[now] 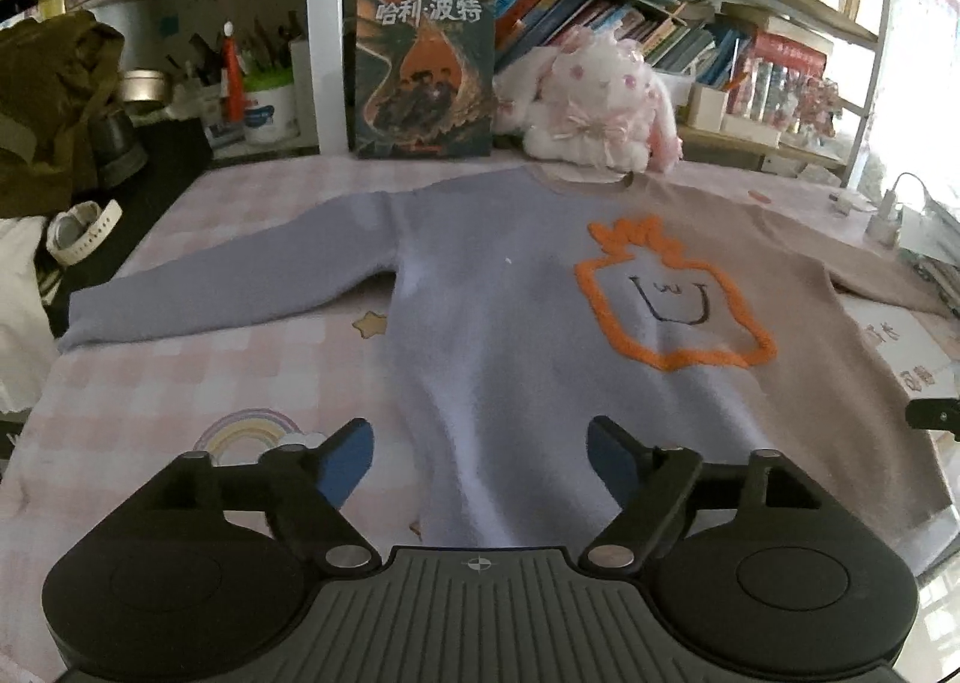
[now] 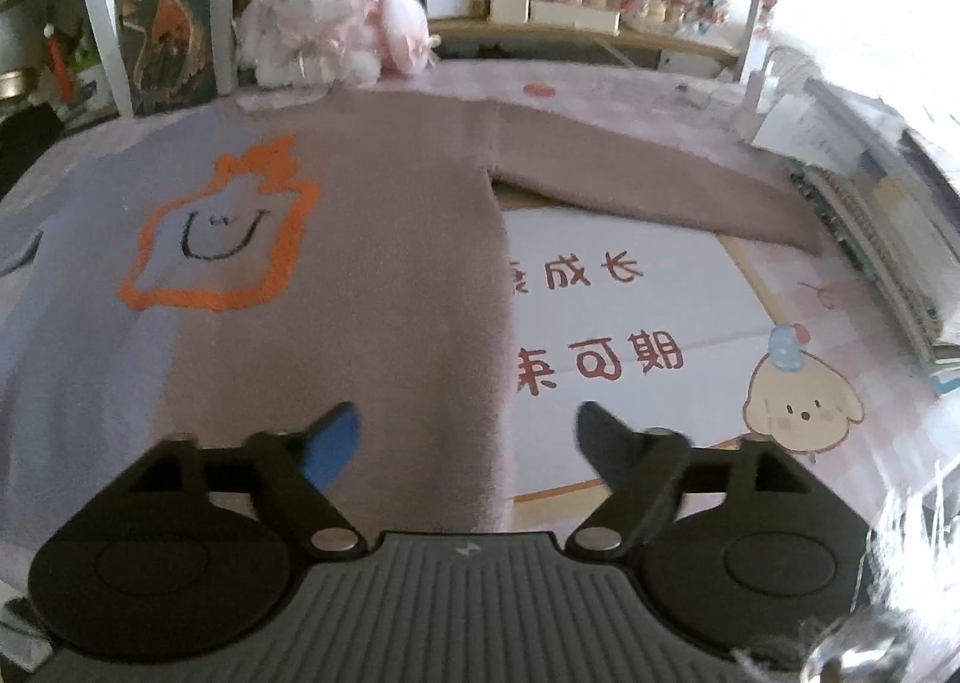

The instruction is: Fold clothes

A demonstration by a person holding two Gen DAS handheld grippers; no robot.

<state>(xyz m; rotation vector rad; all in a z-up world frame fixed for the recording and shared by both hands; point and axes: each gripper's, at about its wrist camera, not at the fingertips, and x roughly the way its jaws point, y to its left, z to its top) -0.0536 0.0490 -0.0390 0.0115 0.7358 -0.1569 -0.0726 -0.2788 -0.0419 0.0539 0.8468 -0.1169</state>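
Looking through the left wrist camera, I see my left gripper point(image 1: 480, 458) spread wide with nothing between its fingers, hanging above the lower hem of the sweater point(image 1: 498, 311). The sweater lies flat and face up on the desk point(image 1: 180, 383), half blue and half tan, sleeves stretched toward 9 and 3 o'clock, collar at 12. An orange outlined figure point(image 1: 672, 299) sits on its chest. My right gripper point(image 2: 468, 443) is likewise wide apart and empty, above the tan side's edge. A plush rabbit point(image 1: 594, 107) and an upright book point(image 1: 426, 65) stand beyond the collar, near 12 o'clock.
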